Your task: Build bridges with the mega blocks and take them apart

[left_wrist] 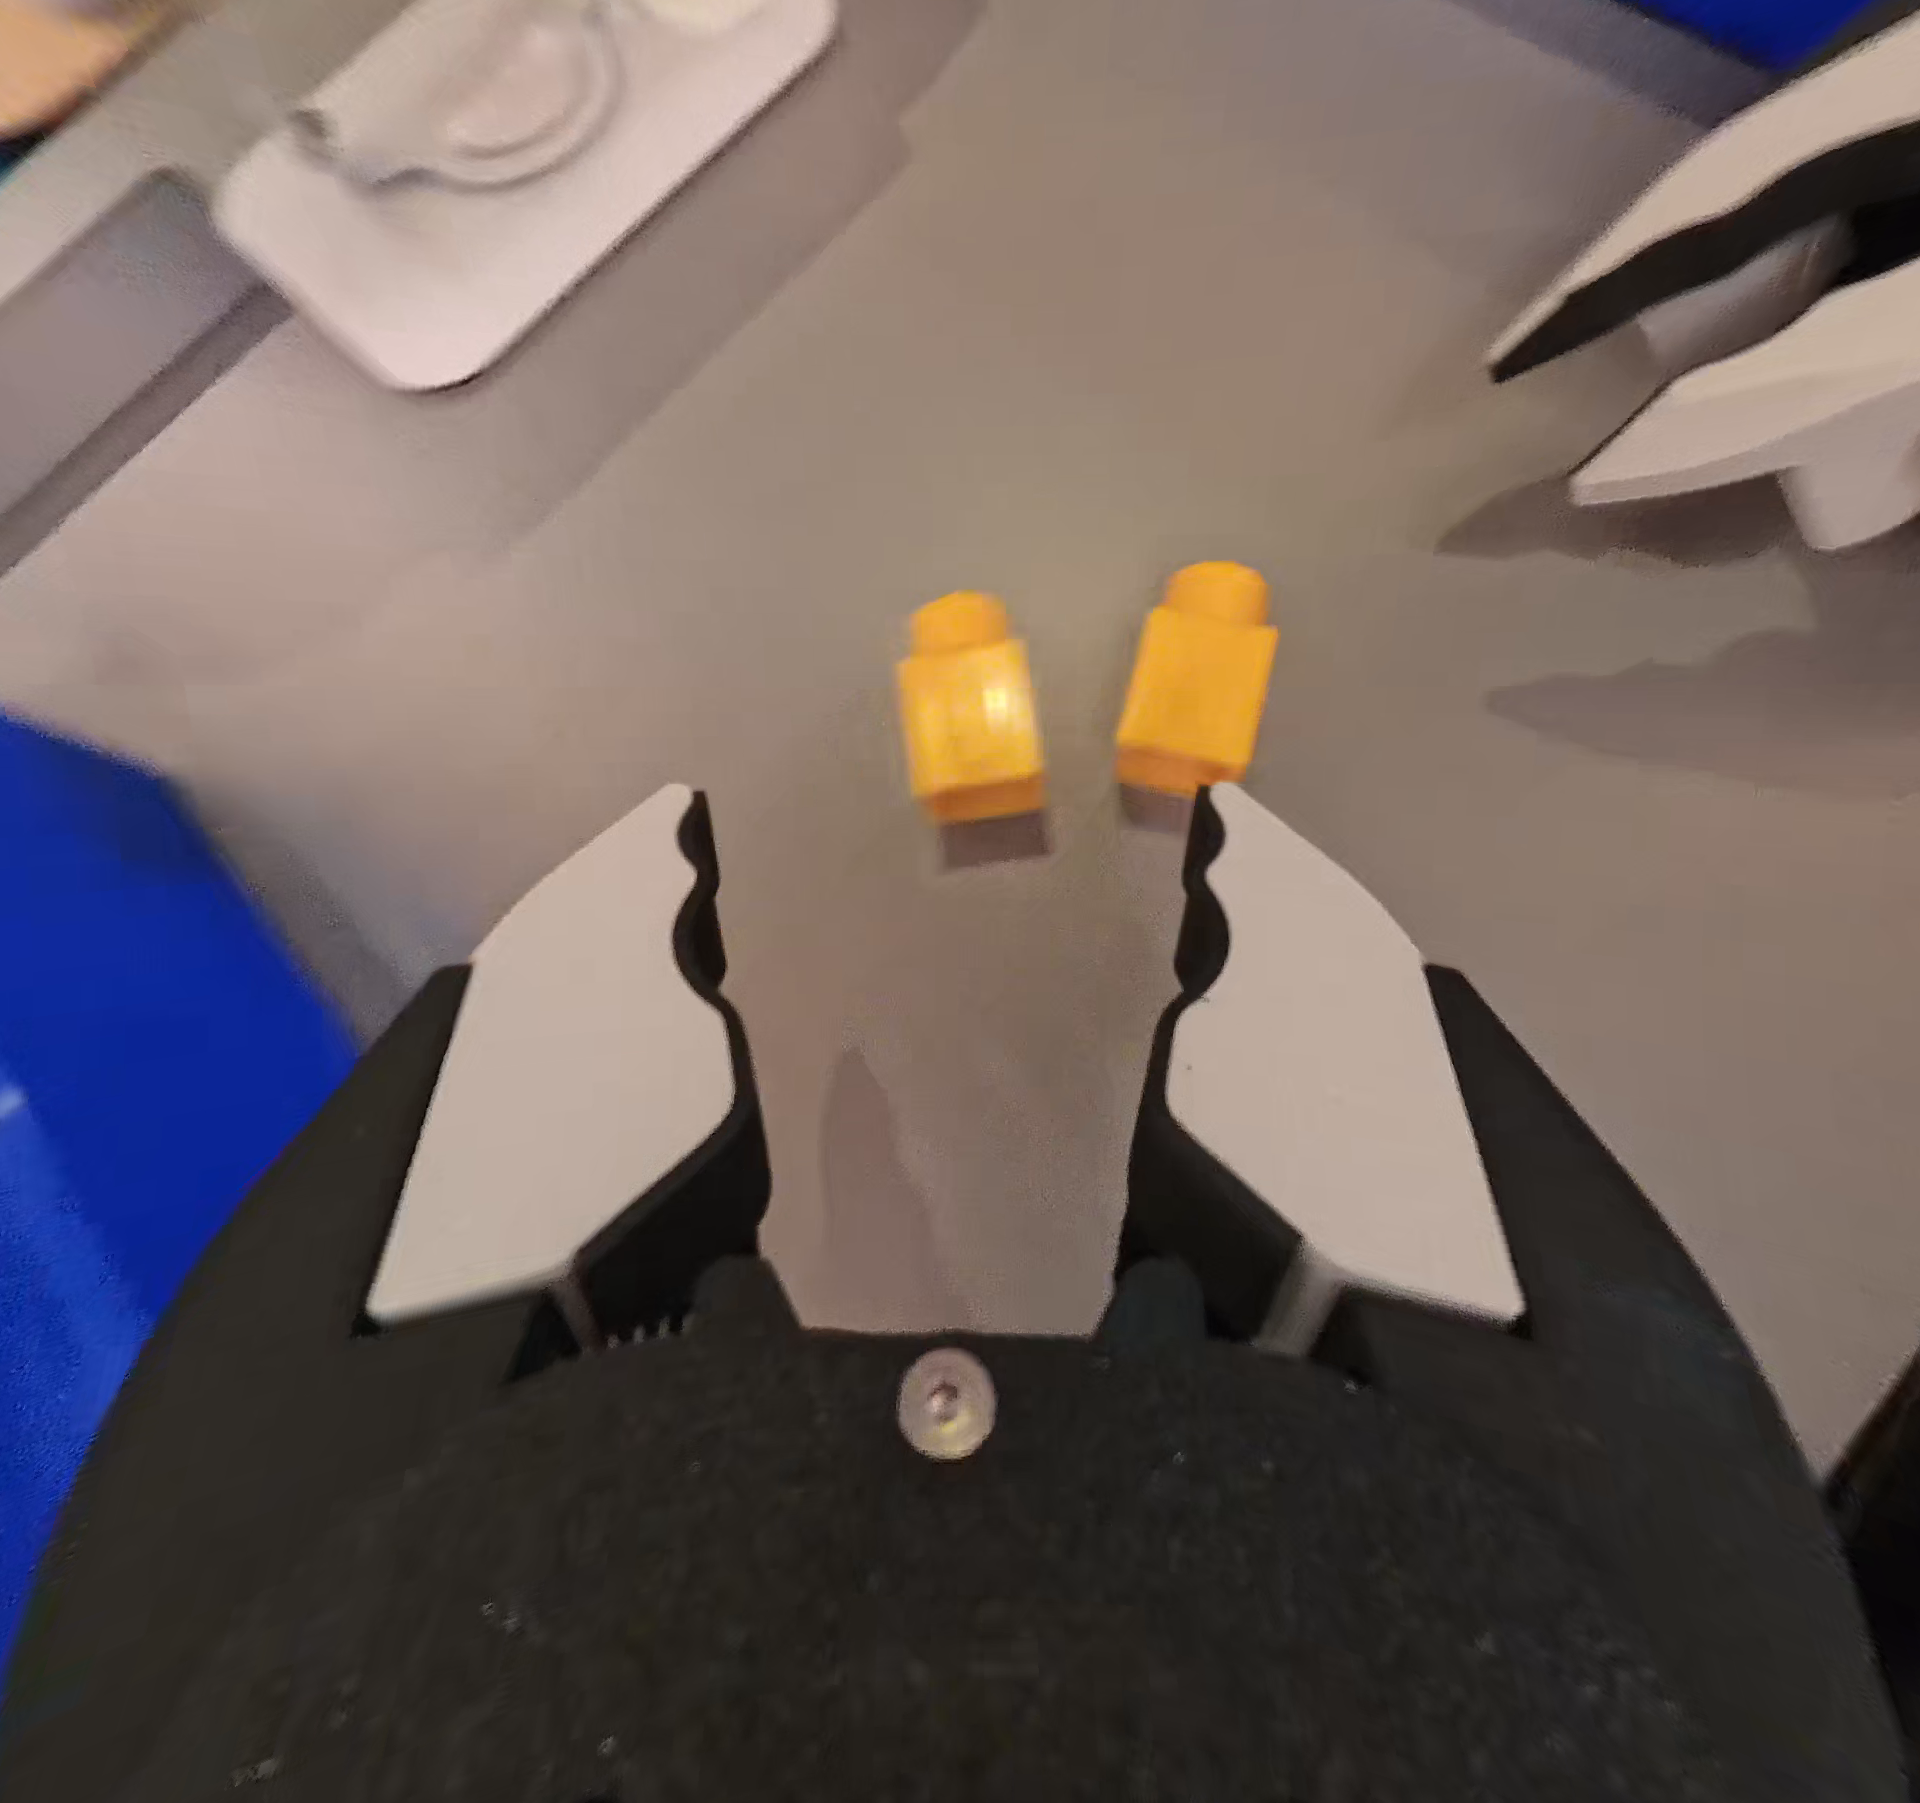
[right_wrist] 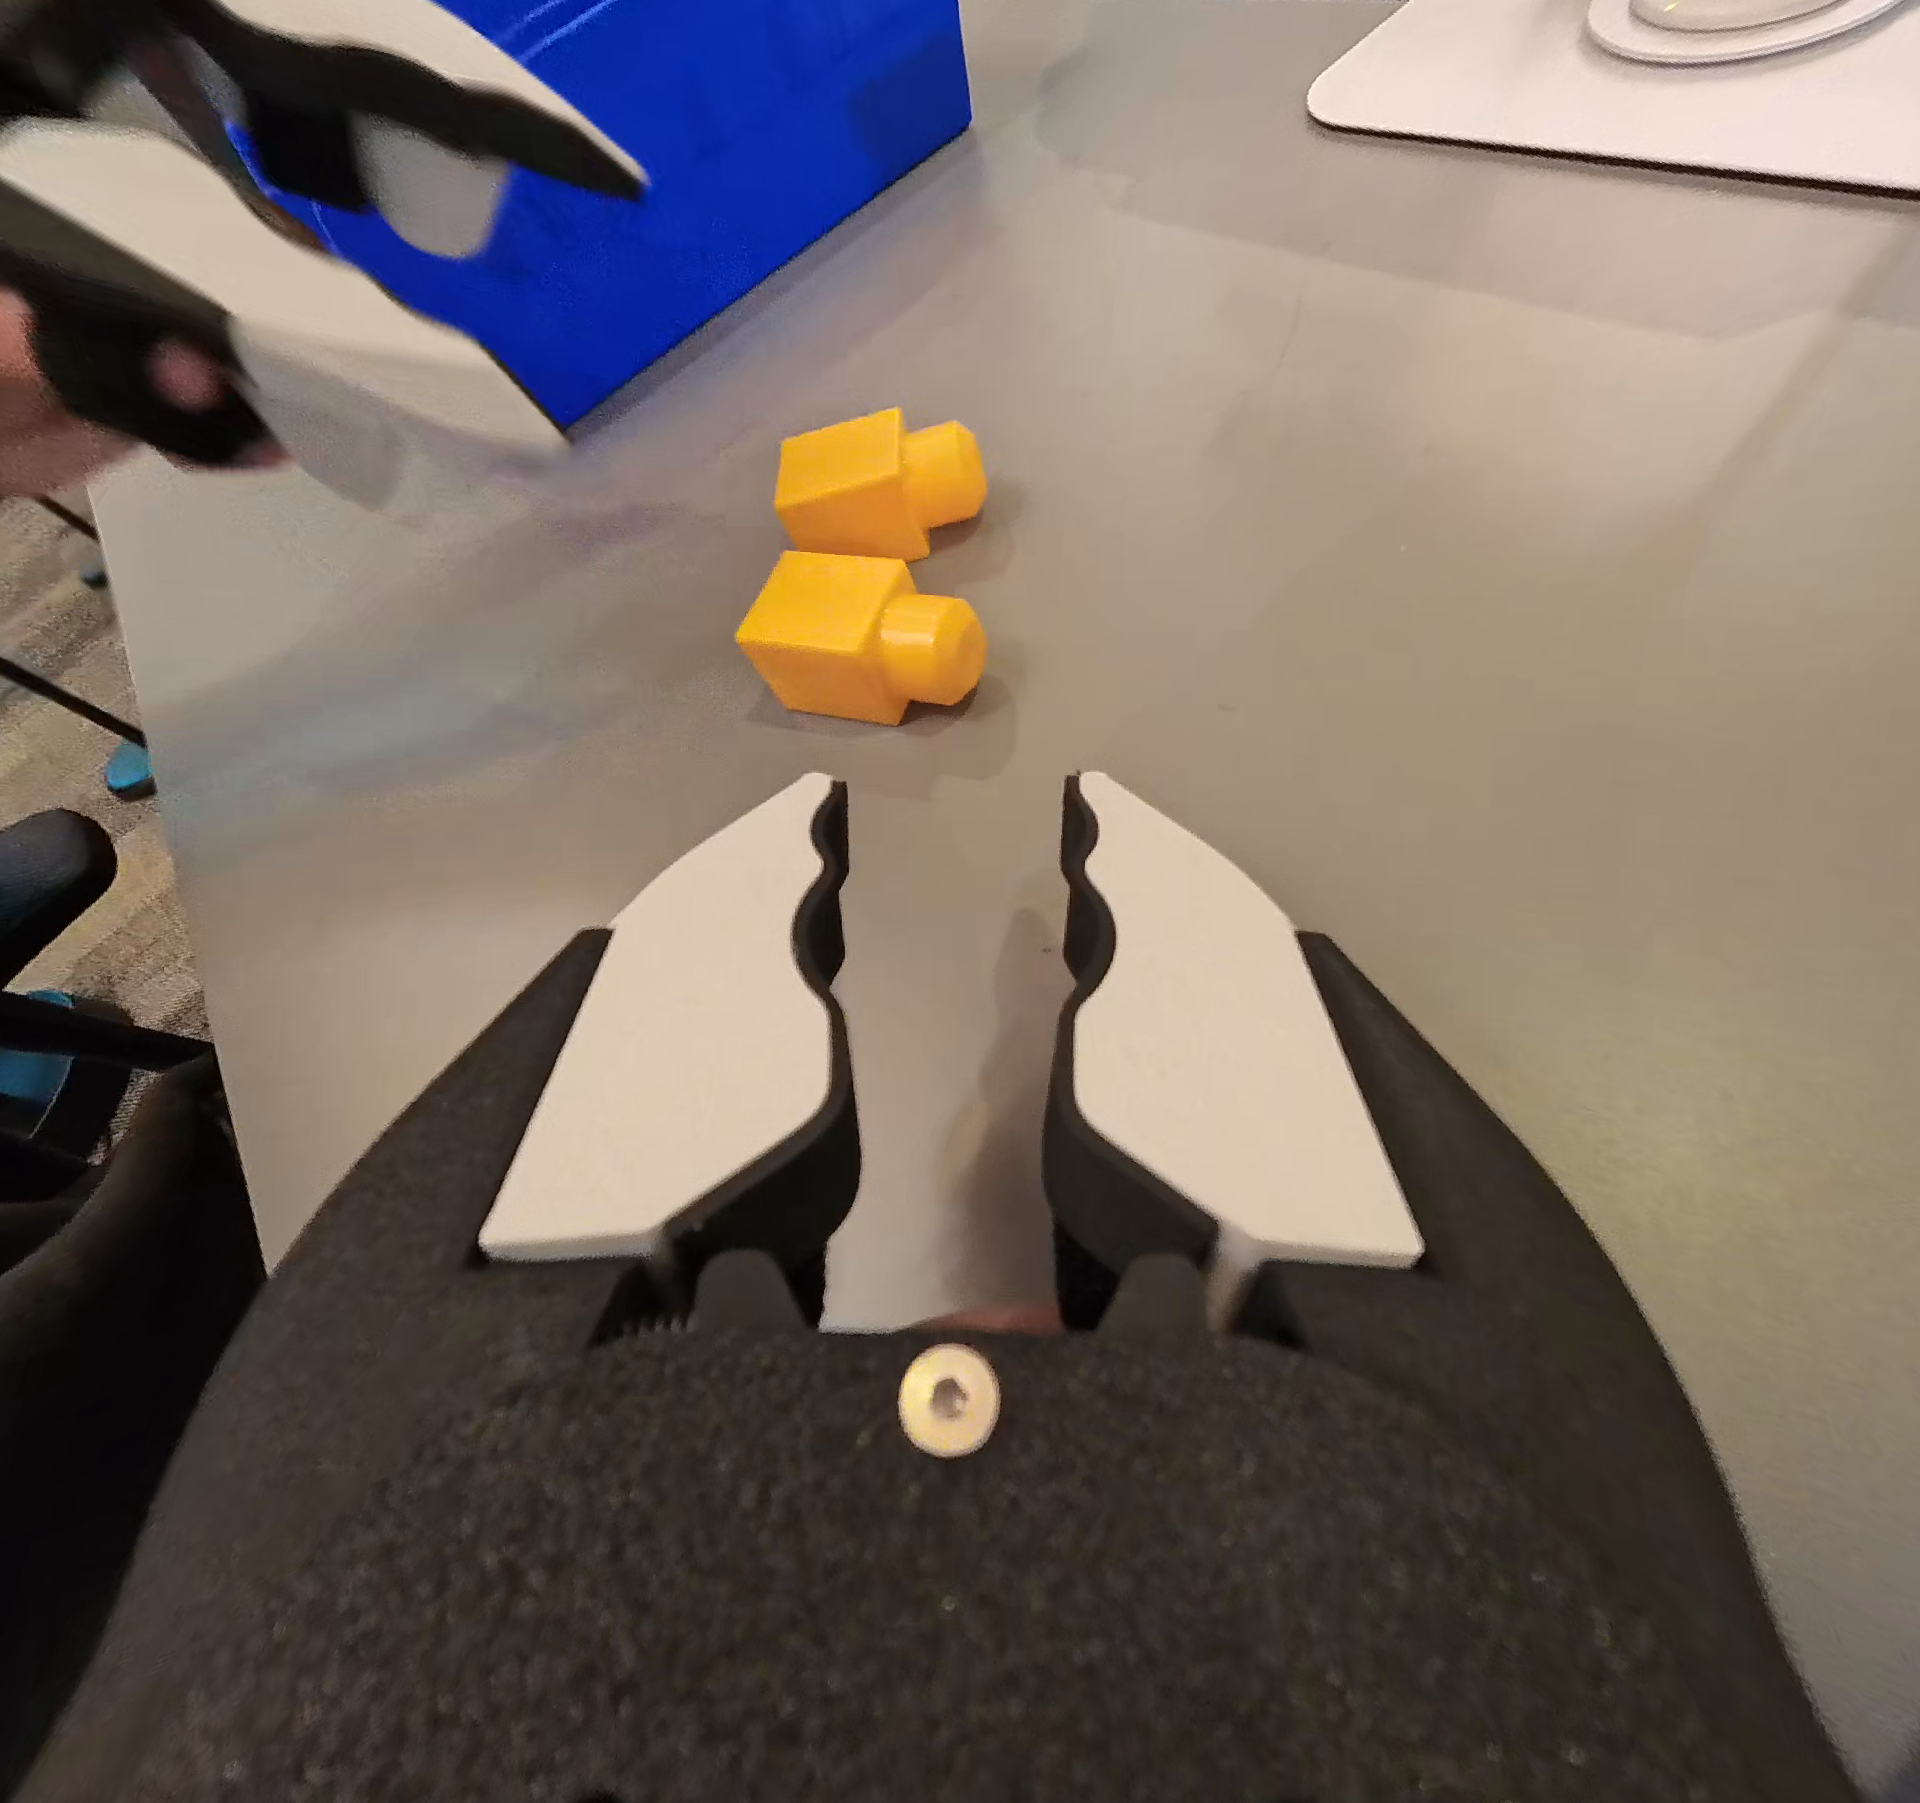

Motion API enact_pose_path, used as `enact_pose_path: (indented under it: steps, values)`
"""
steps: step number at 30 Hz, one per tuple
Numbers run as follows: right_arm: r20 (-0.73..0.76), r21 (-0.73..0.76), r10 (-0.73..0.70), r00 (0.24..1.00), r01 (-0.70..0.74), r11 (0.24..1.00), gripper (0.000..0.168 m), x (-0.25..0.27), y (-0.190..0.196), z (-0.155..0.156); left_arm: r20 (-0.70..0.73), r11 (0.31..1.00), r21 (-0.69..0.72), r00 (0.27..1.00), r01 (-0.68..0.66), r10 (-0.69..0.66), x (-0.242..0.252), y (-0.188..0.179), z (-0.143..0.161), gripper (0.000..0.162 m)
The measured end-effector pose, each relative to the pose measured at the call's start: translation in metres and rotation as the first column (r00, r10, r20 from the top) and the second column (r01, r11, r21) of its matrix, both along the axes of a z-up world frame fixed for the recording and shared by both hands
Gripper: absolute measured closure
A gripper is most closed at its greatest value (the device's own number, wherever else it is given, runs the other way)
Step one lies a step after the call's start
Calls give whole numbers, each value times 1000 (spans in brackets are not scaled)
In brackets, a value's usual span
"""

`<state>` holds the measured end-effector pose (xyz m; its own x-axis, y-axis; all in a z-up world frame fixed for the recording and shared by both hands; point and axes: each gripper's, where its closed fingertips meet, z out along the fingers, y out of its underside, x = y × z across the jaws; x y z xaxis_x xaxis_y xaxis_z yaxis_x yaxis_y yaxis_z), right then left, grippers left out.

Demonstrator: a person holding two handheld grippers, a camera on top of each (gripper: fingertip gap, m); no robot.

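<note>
Two yellow single-stud mega blocks lie on their sides, side by side and slightly apart, on the grey table (left_wrist: 1039,403). In the left wrist view they are the left block (left_wrist: 971,714) and the right block (left_wrist: 1195,688), studs pointing away from me. My left gripper (left_wrist: 948,797) is open and empty, just short of them. In the right wrist view the far block (right_wrist: 873,496) and near block (right_wrist: 852,636) point their studs right. My right gripper (right_wrist: 954,782) is open and empty, close behind the near block. Each gripper shows in the other's view, right (left_wrist: 1538,428) and left (right_wrist: 601,309).
A blue box (right_wrist: 727,91) stands on the table behind the blocks; blue also shows at the left (left_wrist: 104,1026). A white mat (right_wrist: 1507,91) with a clear glass object on it lies farther off (left_wrist: 644,226). The table's edge, floor and a chair are at left (right_wrist: 62,880).
</note>
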<state>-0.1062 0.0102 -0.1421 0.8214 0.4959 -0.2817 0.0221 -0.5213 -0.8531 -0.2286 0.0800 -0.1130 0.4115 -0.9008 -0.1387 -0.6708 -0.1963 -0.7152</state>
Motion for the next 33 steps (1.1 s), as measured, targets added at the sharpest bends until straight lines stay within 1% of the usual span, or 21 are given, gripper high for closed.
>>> enact_pose_path:
  steps: [2, 4, 6, 7, 8, 10, 11, 13, 16, 19, 20, 21, 22, 23, 26, 28, 29, 30, 31, 32, 33]
  values:
    - [-8, -2, 1, 1000, -1, 1000, 129, 1, 0, 0, 23, 994, 25, 994, -108, 108, -44, 19, 26, 78]
    - [-15, -3, 0, 1000, 0, 1000, 129, 2, 0, 1, 41, 963, 80, 966, -257, 254, -100, 48, 51, 84]
    - [-30, -4, 2, 1000, -2, 1000, 129, 1, 1, 4, 32, 932, 78, 935, -354, 352, -151, 73, 60, 83]
    - [-40, -2, 5, 999, -5, 1000, 129, 0, 1, 6, 22, 929, 60, 931, -364, 363, -170, 83, 58, 81]
    - [-44, -1, 8, 999, -8, 1000, 129, -2, 1, 8, 25, 937, 43, 938, -345, 344, -181, 93, 54, 81]
    - [-30, 3, 12, 999, -12, 1000, 129, -6, 3, 11, 35, 960, 3, 959, -280, 280, -194, 113, 40, 81]
    - [-17, 5, 12, 1000, -12, 1000, 129, -8, 4, 13, 24, 962, 1, 962, -271, 271, -198, 128, 32, 80]
    - [11, 12, 8, 1000, -8, 1000, 129, -12, 8, 17, 2, 968, -1, 968, -250, 250, -198, 158, 14, 80]
    - [64, 36, -5, 998, 3, 999, 129, -15, 15, 23, -38, 946, -113, 952, -305, 302, -182, 200, -12, 81]
    - [95, 47, -27, 995, 23, 999, 129, -14, 17, 24, -56, 926, -189, 945, -327, 323, -157, 230, -29, 80]
    - [93, 46, -31, 995, 27, 999, 129, -13, 16, 23, -66, 922, -206, 945, -327, 320, -151, 235, -34, 78]
    - [86, 44, -36, 996, 32, 999, 129, -13, 15, 23, -65, 922, -218, 947, -320, 313, -144, 237, -37, 81]
    - [76, 44, -36, 996, 32, 999, 129, -13, 12, 23, -61, 924, -217, 949, -316, 310, -139, 239, -40, 89]
    - [74, 45, -38, 997, 35, 998, 130, -11, 11, 23, -54, 926, -214, 951, -310, 306, -135, 240, -40, 91]
    - [61, 45, -41, 997, 38, 998, 130, -7, 9, 22, -44, 923, -209, 946, -323, 321, -130, 244, -42, 82]
    - [46, 42, -27, 999, 25, 999, 130, -8, 7, 23, -41, 916, -227, 943, -331, 331, -129, 246, -43, 83]
    - [46, 41, -22, 999, 20, 999, 130, -8, 6, 22, -44, 910, -252, 943, -330, 330, -128, 245, -44, 86]
    - [47, 39, -18, 999, 16, 999, 130, -9, 5, 21, -42, 906, -282, 947, -317, 319, -126, 243, -44, 95]
    - [44, 36, -13, 999, 12, 999, 130, -10, 4, 19, -25, 903, -325, 957, -281, 289, -120, 238, -43, 116]
    - [40, 31, -9, 999, 8, 1000, 130, -11, 2, 17, 3, 895, -373, 965, -244, 264, -115, 232, -43, 131]
    - [35, 24, -4, 999, 3, 1000, 130, -12, 1, 16, 19, 886, -400, 964, -234, 264, -113, 230, -43, 132]
